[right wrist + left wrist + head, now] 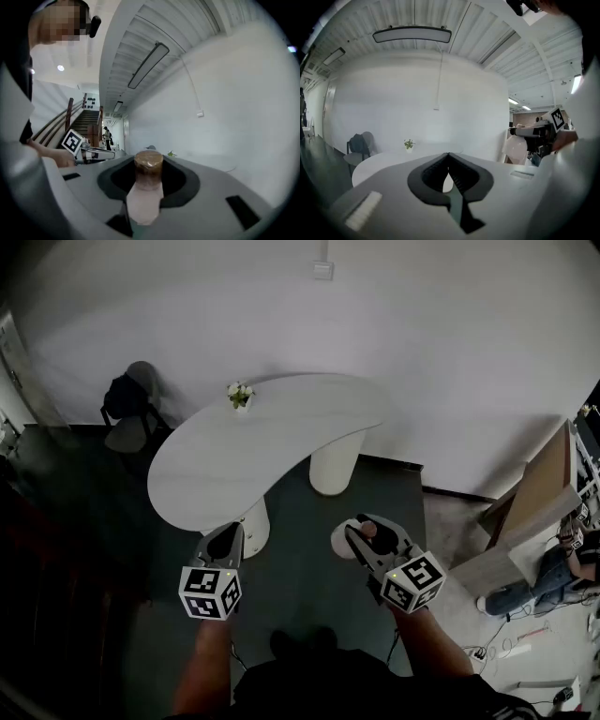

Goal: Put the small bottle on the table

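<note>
The small bottle [146, 190], pale-bodied with a brown cap, lies between the jaws of my right gripper [148, 174], which is shut on it. In the head view the right gripper [361, 533] holds the bottle [345, 542] over the dark floor, just short of the white curved table [281, 442] and near its right pedestal. My left gripper [232, 538] hovers near the table's near left edge. Its jaws [448, 154] meet at the tips with nothing between them, and the tabletop [384, 164] lies beyond them.
A small potted plant [241, 395] stands at the table's far edge. A chair with a dark bag [127, 404] is at the back left. To the right are a leaning wooden board [544, 488], a seated person [553, 579] and floor cables [511, 645].
</note>
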{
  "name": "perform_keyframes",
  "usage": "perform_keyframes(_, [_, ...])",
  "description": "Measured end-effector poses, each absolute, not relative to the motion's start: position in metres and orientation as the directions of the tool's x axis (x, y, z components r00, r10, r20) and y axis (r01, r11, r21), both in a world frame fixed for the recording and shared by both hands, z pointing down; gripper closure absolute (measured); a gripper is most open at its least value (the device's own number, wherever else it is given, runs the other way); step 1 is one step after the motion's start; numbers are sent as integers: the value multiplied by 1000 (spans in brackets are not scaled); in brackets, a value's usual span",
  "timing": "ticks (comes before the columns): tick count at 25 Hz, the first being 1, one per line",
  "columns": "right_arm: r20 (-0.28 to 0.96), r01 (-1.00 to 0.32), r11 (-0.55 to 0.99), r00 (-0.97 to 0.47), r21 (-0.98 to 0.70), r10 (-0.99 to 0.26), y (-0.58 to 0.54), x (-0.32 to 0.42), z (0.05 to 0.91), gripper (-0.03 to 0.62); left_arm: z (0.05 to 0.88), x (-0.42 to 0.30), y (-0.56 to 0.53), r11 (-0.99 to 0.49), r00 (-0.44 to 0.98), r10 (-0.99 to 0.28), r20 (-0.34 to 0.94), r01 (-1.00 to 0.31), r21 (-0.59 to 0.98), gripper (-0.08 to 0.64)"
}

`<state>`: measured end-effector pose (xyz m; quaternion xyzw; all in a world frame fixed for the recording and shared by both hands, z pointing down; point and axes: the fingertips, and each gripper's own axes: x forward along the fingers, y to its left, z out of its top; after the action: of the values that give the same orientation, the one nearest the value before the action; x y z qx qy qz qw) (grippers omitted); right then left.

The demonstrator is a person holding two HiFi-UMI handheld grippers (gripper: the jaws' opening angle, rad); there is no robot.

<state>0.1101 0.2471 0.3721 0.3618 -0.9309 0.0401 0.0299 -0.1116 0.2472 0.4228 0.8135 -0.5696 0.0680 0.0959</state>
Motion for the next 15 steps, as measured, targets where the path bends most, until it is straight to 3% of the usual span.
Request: perform_keyframes(15, [64, -657, 742, -753, -132, -655, 243, 123, 378, 449, 431, -99, 245, -330, 338, -910, 239, -941, 73, 548])
